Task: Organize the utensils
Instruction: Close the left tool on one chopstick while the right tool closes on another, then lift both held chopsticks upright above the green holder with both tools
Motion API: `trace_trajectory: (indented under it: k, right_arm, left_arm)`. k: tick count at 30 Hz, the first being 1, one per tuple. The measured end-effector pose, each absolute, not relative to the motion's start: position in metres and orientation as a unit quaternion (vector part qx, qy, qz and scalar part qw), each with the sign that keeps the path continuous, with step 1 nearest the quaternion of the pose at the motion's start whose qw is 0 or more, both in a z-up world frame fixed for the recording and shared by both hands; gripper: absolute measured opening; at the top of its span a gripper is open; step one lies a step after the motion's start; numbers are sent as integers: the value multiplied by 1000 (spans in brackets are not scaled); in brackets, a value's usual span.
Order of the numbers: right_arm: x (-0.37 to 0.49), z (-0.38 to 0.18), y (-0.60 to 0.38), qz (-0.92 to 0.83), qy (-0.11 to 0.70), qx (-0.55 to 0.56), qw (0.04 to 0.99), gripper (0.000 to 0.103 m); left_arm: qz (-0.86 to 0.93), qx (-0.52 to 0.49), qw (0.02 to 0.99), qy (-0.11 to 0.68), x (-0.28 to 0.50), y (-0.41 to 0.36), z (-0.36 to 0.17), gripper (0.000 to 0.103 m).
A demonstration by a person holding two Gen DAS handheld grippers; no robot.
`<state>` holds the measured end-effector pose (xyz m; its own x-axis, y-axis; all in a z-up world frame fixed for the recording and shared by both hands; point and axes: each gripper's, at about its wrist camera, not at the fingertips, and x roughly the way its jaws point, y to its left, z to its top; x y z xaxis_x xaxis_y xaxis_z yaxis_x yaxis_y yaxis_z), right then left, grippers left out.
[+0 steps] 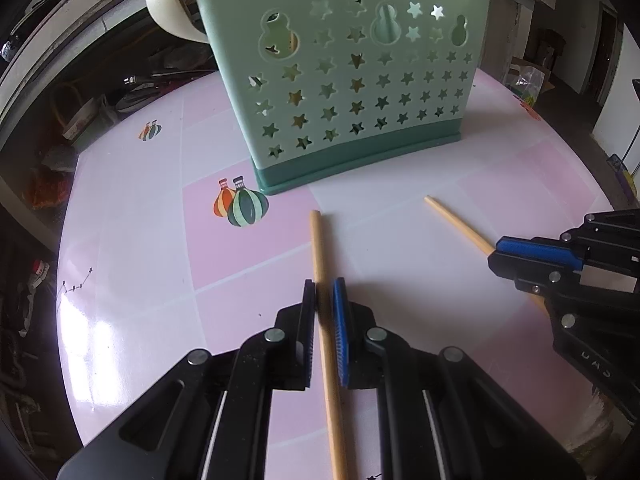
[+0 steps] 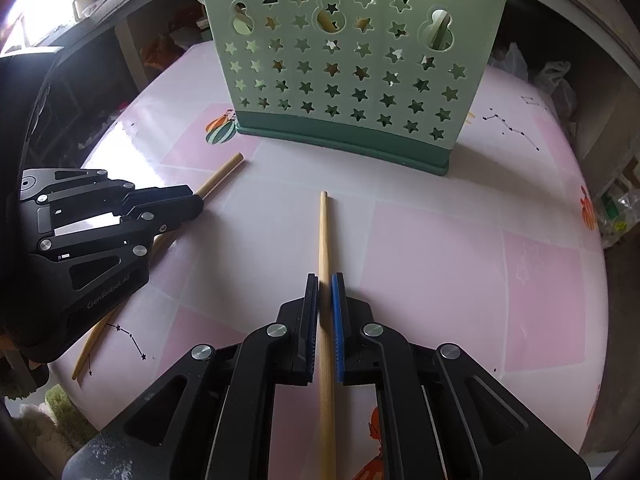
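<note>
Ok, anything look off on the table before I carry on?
Nothing spilled or broken. The two chopsticks are split up and angled apart, one gripped in the left hand-held gripper, the other in the right hand-held gripper. The green holder stands upright.

a lived-in home dining corner: a round table (image 2: pixel 440 240) under a pink balloon-print cover, a green star-punched cutlery holder (image 2: pixel 344 68) with spoons and chopsticks in it, mugs on a sunny windowsill (image 2: pixel 86 0), and cluttered shelves and bags around.
</note>
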<state>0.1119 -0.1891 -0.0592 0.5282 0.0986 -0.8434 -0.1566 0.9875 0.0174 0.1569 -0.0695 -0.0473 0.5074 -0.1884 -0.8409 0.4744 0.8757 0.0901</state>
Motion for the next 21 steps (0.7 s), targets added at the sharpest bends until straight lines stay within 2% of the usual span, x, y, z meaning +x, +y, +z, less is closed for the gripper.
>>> trace_trajectory:
  k: [6, 10, 21]
  right_arm:
    - [112, -57, -188, 68, 474, -30, 878, 5]
    - [103, -44, -193, 64, 455, -23, 888, 5]
    - [82, 16, -226, 78, 378, 76, 919, 5]
  left_arm:
    - [-198, 150, 859, 447, 155, -68, -47, 6]
    - [-209, 94, 867, 443, 157, -53, -39, 6]
    - [-248, -45, 921, 297, 138, -5, 57, 6]
